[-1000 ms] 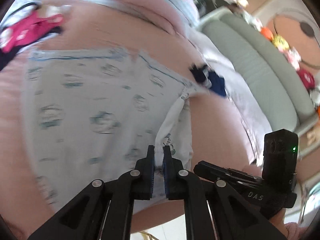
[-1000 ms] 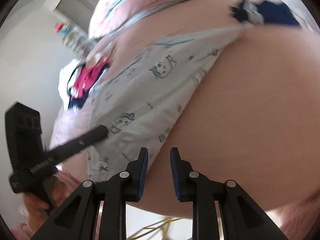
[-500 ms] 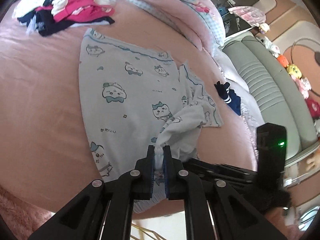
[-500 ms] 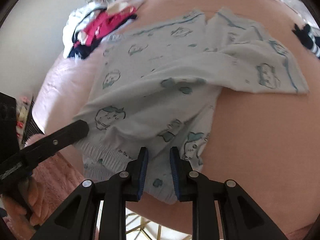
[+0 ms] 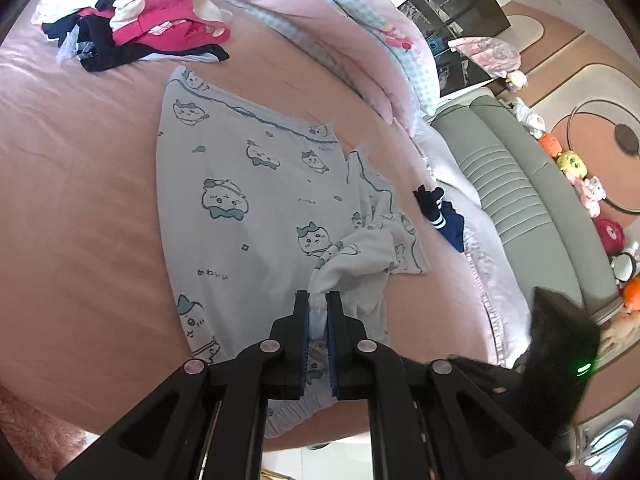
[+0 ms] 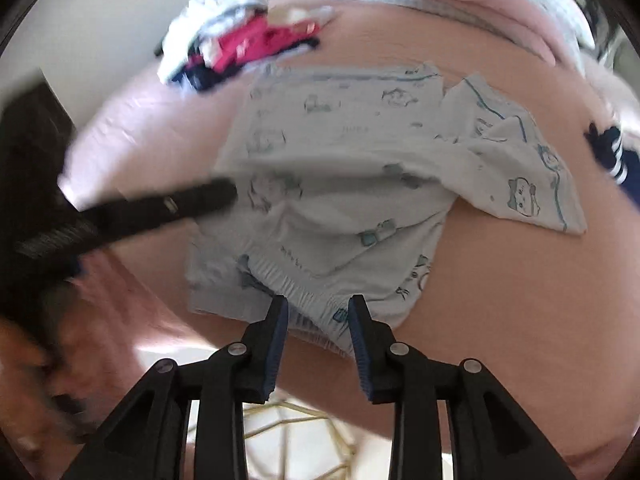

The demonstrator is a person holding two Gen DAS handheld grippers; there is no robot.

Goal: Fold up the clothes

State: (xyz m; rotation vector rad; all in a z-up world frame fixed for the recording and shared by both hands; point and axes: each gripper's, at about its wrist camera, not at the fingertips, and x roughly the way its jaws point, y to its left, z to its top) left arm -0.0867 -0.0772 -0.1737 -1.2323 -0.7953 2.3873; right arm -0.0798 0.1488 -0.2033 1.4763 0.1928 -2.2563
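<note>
While the pink bed (image 5: 80, 184) fills most of both views, my pale blue printed shorts (image 5: 248, 184) lie spread across the middle of it, one leg flopped back over the other toward the lower centre. My left gripper (image 5: 319, 312) is pinched tight on the gathered waistband (image 5: 344, 268) at the bottom centre, and my right gripper (image 6: 318, 312) hangs over the elastic edge (image 6: 296, 280) at the bottom of its view, its jaws opening with nothing pinched yet. To fold well, I judge I should catch the band squarely, level with my left, and pull it taut.
</note>
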